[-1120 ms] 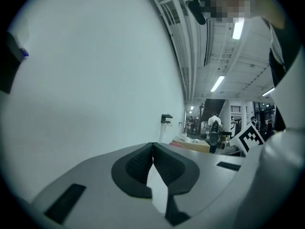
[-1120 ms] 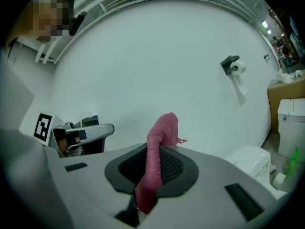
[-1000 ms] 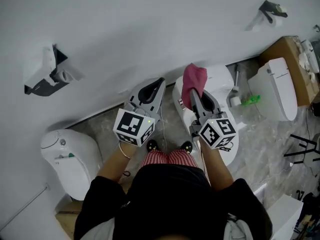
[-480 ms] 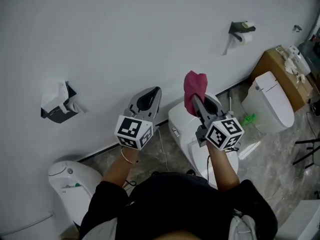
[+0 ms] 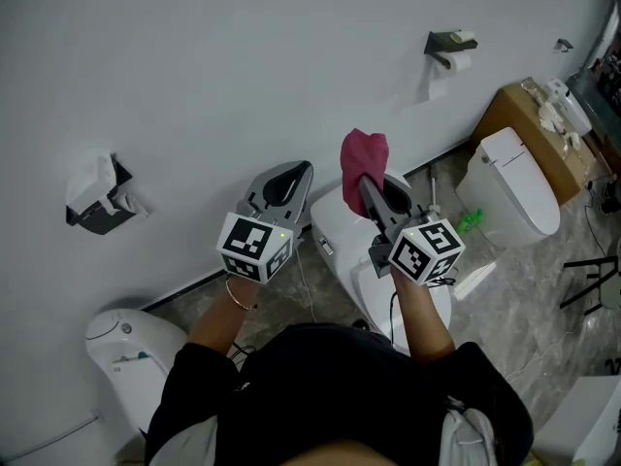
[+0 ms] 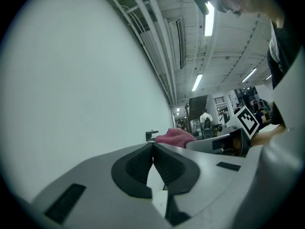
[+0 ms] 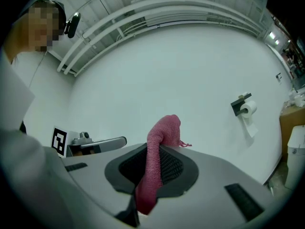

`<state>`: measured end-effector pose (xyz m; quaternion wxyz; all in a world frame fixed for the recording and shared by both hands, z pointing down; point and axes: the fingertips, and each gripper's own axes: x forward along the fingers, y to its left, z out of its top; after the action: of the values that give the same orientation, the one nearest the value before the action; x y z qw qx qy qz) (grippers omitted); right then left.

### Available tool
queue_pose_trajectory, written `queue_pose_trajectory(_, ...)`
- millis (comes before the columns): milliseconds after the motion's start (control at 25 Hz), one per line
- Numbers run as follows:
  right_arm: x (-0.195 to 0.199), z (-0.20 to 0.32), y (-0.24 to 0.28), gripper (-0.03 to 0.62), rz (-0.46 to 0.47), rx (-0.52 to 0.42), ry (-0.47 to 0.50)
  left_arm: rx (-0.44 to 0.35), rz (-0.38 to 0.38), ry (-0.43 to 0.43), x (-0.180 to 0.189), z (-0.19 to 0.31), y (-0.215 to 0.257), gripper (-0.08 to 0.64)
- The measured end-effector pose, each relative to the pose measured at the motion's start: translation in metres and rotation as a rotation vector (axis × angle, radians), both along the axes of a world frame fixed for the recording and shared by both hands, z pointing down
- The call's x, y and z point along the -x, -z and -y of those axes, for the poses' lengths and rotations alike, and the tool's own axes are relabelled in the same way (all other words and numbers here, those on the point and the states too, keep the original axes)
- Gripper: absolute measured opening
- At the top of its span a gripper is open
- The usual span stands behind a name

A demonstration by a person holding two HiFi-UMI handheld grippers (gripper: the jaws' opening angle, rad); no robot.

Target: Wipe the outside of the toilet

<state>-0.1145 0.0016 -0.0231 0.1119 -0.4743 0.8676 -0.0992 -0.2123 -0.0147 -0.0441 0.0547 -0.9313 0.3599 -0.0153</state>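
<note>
The right gripper [image 5: 373, 195] pinches the pink cloth [image 5: 362, 158] between its closed jaws; the left gripper [image 5: 291, 178] is closed on nothing. The toilet [image 5: 336, 237] stands just below them, against the wall [image 5: 243, 66] — best lower the cloth flat onto its tank and wipe with steady pressure.

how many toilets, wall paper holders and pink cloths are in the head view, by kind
toilets: 3
wall paper holders: 2
pink cloth: 1
total: 6
</note>
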Motion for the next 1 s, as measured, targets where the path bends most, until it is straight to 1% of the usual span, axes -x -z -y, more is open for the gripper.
queue_pose_trajectory(200,0.002,-0.003,0.0,0.054,-0.02,-0.003,0.006,0.007,-0.005,0.0,0.0,-0.001,0.0,0.009)
queue_pose_trajectory(1000,0.0,-0.013,0.001,0.054,-0.011,0.0,0.013,0.015,-0.019,-0.024,-0.007,-0.006,-0.001,0.009)
